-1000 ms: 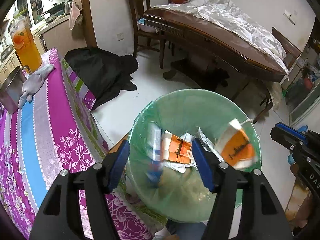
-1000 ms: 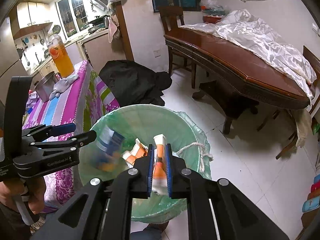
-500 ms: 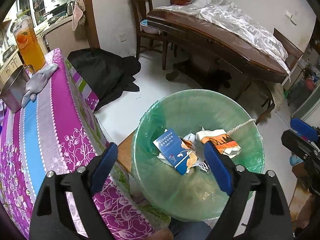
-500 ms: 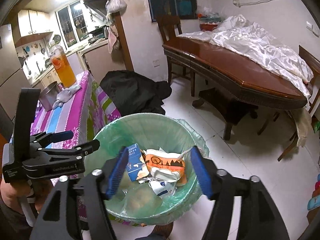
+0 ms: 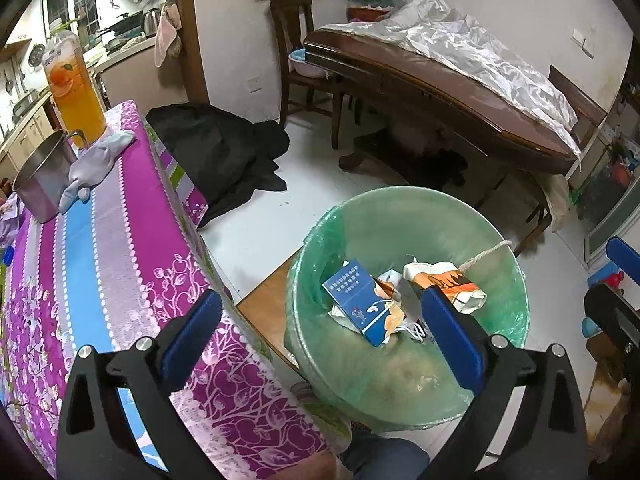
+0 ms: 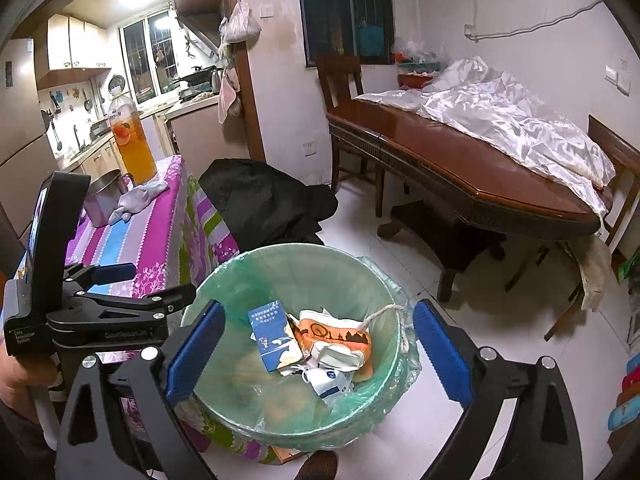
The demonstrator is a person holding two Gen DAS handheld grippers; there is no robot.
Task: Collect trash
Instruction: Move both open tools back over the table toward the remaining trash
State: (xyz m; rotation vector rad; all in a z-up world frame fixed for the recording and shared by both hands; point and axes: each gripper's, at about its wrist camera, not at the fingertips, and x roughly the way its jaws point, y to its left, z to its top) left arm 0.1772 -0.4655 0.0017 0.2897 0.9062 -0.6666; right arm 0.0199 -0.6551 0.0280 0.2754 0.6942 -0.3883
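the left tongs point(image 5: 320, 328) hang over the near rim of the bin point(image 5: 516, 280), blue pads point(image 5: 192, 332) spread wide and still opening, nothing between them but the view down into the bin. the right tongs point(image 6: 316, 340) hover over the same bin from the other side, jaws likewise wide and opening, empty. in the right view the left tongs show side-on at the left edge, gripped by a hand point(image 6: 16, 376).

the bin, lined with a green bag point(image 6: 224, 280), stands on the floor just beside the tabletop point(image 5: 100, 240). the trash lies inside it: a blue carton point(image 5: 356, 300) on top at the left, an orange-and-white carton point(image 5: 444, 284) touching it on the right with a white string point(image 5: 486, 254) running up to the rim, and crumpled white wrappers point(image 6: 332, 376) beneath them.

the tabletop wears a purple, blue and white striped cloth with flower prints. at its far end stand a steel pot point(image 5: 44, 180), a grey rag point(image 5: 96, 164) lying against it, and a tall bottle point(image 5: 74, 92) of orange drink behind.

farther off a black heap of cloth point(image 5: 224, 156) lies on the white floor. beyond it stands a dark wooden table point(image 6: 460, 168) with a white sheet point(image 6: 512, 124) bunched on top and a chair point(image 6: 344, 92) at its end. a kitchen shows at the far left.
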